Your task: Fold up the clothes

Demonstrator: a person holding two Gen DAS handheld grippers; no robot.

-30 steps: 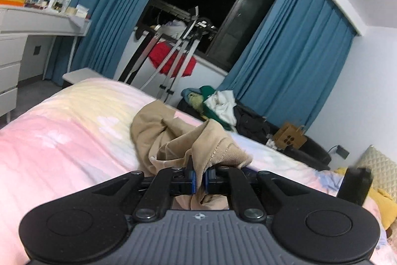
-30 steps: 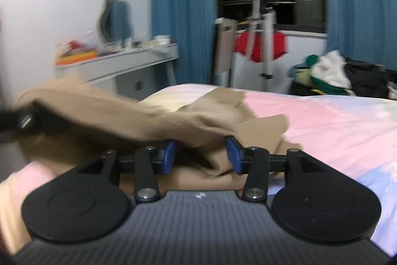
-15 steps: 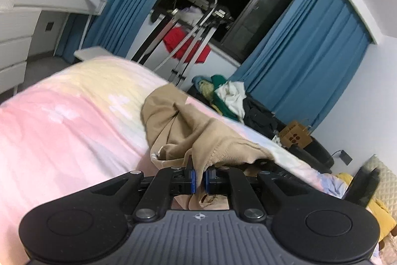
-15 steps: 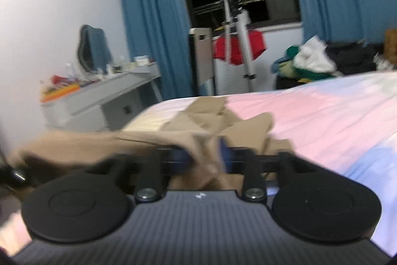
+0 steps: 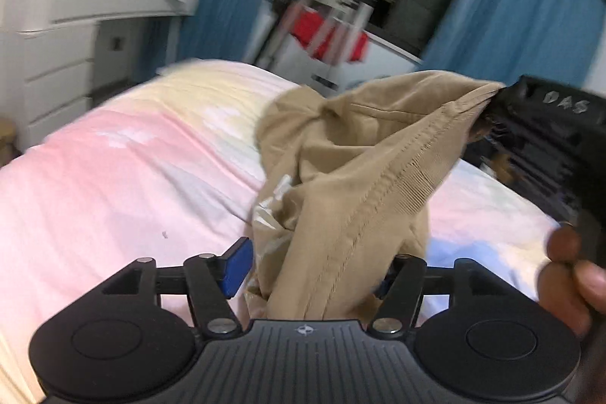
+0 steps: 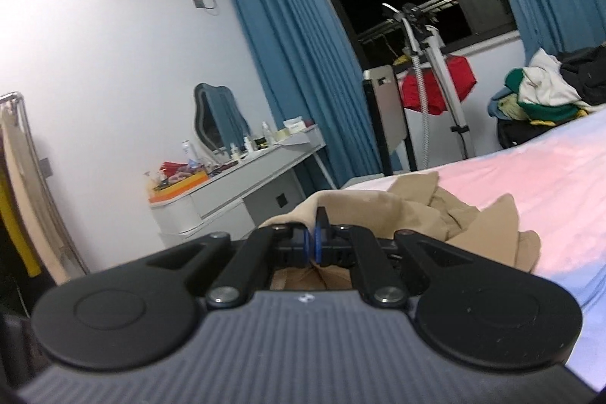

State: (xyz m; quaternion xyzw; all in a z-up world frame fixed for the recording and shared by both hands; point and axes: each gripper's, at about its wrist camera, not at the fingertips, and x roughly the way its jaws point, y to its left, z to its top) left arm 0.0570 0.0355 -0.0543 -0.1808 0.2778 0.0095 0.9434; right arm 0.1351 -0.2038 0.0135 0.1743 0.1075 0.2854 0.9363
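Note:
A tan garment (image 5: 352, 177) lies bunched on the pink bed (image 5: 113, 184). One seamed edge of it is lifted toward the upper right. My left gripper (image 5: 310, 271) is low over the bed and its jaws are opening. The cloth hangs between them, clear of the blue left pad (image 5: 236, 265), and it hides the right pad. My right gripper (image 5: 500, 93) pinches the raised edge. In the right wrist view this gripper (image 6: 312, 241) is shut, with tan fabric (image 6: 378, 211) caught between its blue pads.
A person's hand (image 5: 568, 275) grips the right tool's handle. A white dresser (image 5: 57, 36) with clutter stands left of the bed. Blue curtains (image 6: 303, 44), a drying rack with a red garment (image 6: 435, 82) and a pile of clothes (image 6: 541, 93) are beyond the bed.
The left jaws, shut on the tan cloth earlier, now stand apart and sit lower over the bed. The right jaws closed on the cloth's edge and lifted it.

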